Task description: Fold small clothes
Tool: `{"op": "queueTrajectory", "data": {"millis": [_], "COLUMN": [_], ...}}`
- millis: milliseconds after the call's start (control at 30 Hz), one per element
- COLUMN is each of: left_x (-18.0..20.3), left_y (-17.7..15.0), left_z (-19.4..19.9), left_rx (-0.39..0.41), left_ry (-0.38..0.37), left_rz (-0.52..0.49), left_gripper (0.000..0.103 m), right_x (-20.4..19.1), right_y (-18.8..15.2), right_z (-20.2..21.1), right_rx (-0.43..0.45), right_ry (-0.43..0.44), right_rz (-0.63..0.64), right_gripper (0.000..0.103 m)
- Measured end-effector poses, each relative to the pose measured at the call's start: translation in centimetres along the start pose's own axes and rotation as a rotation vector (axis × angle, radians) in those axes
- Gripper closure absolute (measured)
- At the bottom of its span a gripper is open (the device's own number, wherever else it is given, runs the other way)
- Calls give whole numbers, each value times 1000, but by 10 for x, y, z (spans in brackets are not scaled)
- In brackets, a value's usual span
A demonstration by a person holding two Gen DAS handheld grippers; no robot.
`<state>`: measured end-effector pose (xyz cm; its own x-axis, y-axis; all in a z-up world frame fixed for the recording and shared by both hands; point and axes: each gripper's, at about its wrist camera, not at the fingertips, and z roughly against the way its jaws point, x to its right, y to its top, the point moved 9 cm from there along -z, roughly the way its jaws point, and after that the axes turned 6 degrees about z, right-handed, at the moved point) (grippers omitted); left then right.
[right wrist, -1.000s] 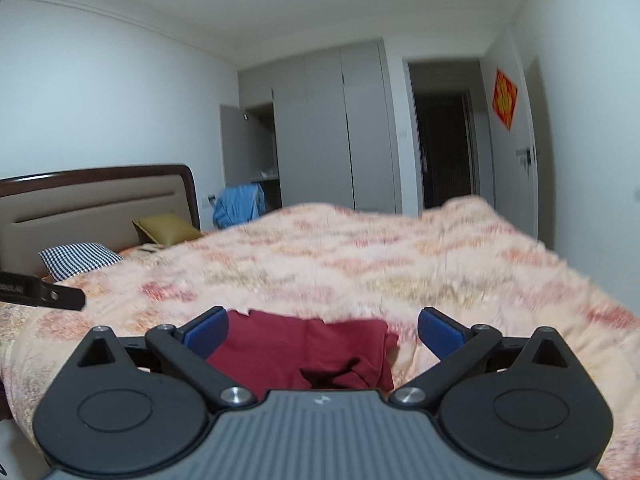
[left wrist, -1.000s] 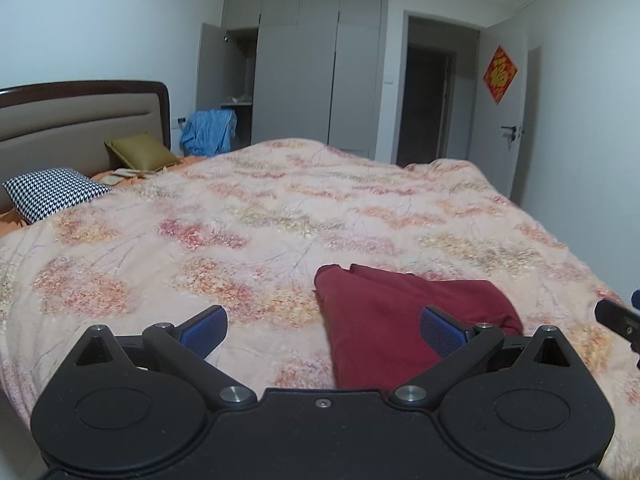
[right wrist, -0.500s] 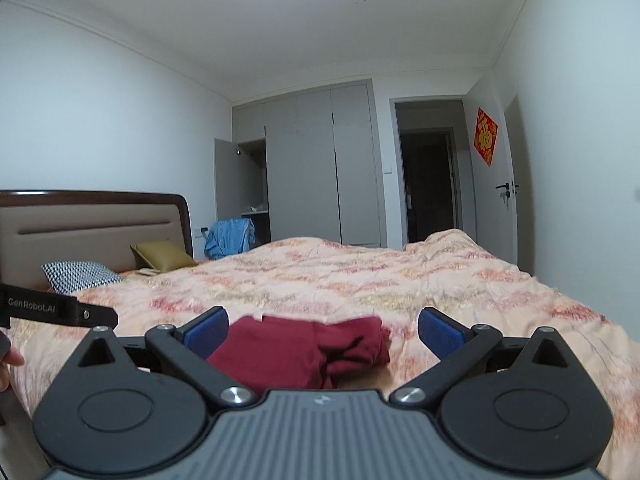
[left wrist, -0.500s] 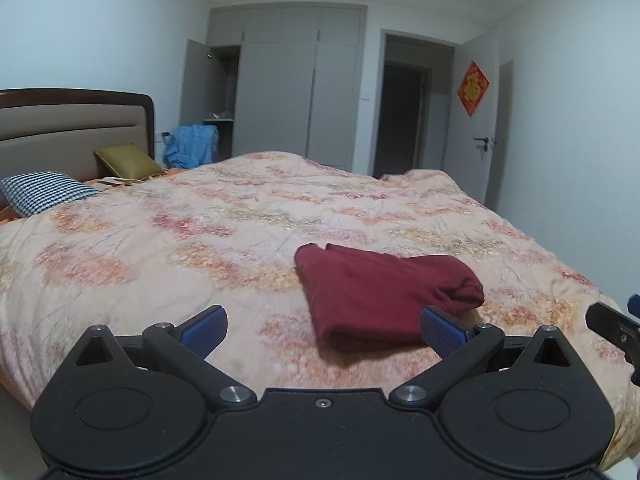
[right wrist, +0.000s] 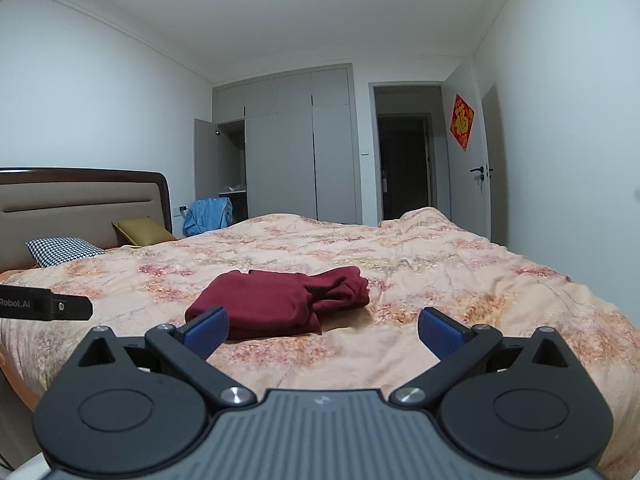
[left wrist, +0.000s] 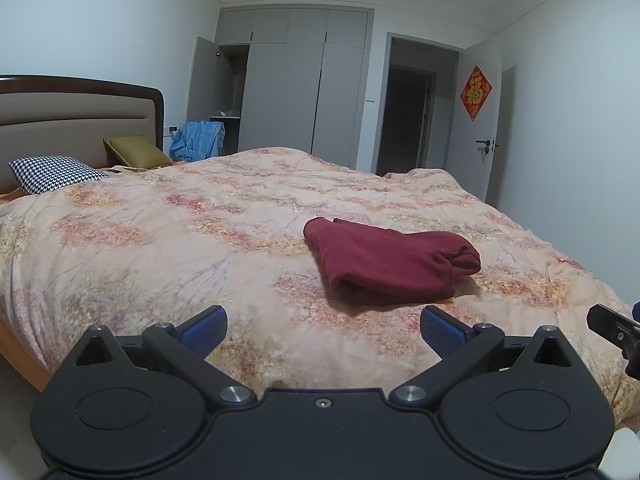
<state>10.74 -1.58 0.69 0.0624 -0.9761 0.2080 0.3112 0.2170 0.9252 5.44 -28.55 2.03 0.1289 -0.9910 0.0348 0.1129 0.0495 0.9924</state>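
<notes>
A dark red garment (left wrist: 388, 264) lies folded in a compact bundle on the floral bedspread (left wrist: 180, 240), near the bed's front edge. It also shows in the right wrist view (right wrist: 280, 300). My left gripper (left wrist: 323, 330) is open and empty, held back from the garment and a little left of it. My right gripper (right wrist: 322, 330) is open and empty, held back from the garment and a little right of it. Part of the right gripper shows at the right edge of the left wrist view (left wrist: 616, 330). Part of the left gripper shows at the left edge of the right wrist view (right wrist: 44, 307).
A houndstooth pillow (left wrist: 52, 172) and an olive cushion (left wrist: 136, 153) lie by the headboard (left wrist: 60, 116). Blue clothing (left wrist: 198, 140) hangs beside the grey wardrobe (left wrist: 304, 88). A door (left wrist: 478, 120) stands open at the far right.
Both grippers have drawn back and away from the red garment, which now lies clear in front of them. Both stay open and empty.
</notes>
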Motion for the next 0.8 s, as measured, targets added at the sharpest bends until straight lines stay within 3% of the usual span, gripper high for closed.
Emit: {"op": "queueTrajectory", "data": {"millis": [800], "left_x": [-2], "left_y": [-4], "left_z": [6], "left_rx": [-11], "left_ry": [14], "left_rz": [1], "left_gripper": [1], "right_x": [-1], "right_y": [1], "right_z": [4], "right_rx": [7], "right_ry": [-13], "right_rz": [16], "right_gripper": [0]}}
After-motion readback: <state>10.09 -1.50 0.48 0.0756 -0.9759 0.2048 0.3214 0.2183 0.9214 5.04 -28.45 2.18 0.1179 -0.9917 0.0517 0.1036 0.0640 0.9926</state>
